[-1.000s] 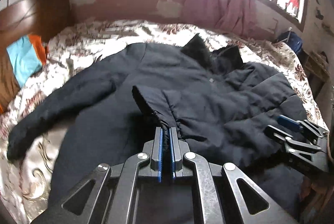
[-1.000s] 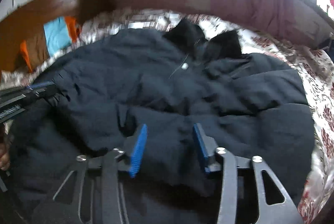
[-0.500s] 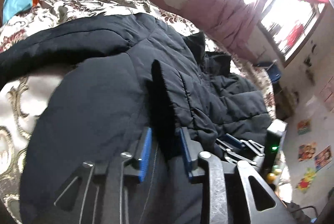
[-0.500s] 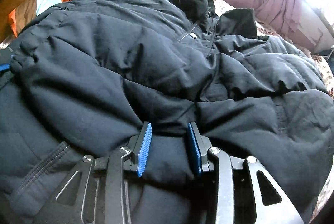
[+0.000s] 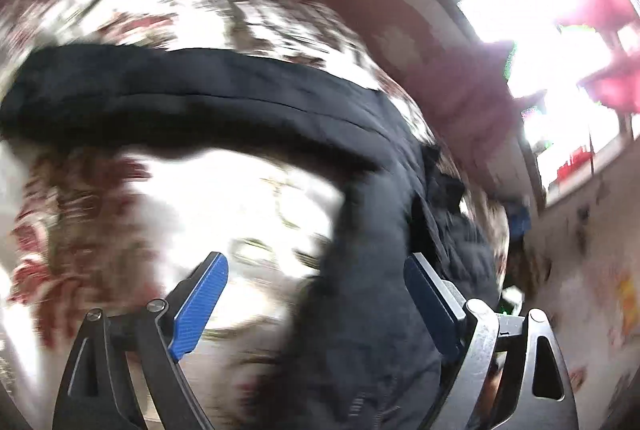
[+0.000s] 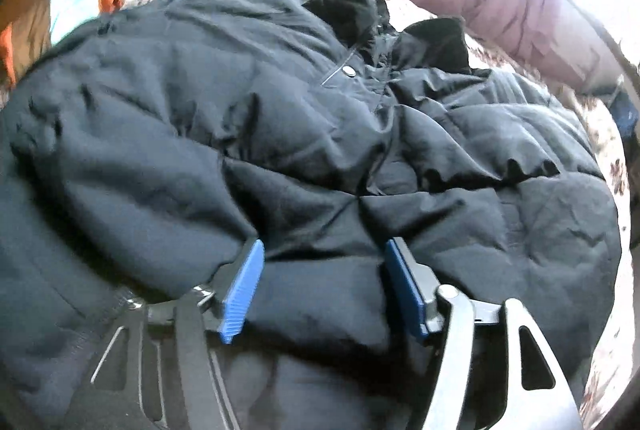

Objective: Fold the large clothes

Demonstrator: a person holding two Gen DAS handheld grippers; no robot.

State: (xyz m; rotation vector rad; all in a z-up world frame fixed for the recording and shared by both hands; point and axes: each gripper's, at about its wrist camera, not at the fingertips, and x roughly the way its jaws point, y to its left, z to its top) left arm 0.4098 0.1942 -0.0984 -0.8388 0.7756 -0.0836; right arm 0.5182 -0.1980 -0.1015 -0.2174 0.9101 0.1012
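I see both sets of jaws opening — my left gripper [image 5: 316, 294] gaping beside the dark jacket [image 6: 280, 133], my right gripper [image 6: 324, 290] loosening around its padded fold — gripping nothing.

The left tool [image 5: 316, 294] is seen tilted downward and rolled to one side, its jaws spread wide and opening further, with nothing pressed between the blue pads [image 5: 199, 306]. The right tool [image 6: 322, 290] is pointed more steeply downward; its jaws are opening too, the pads [image 6: 242, 290] standing apart.
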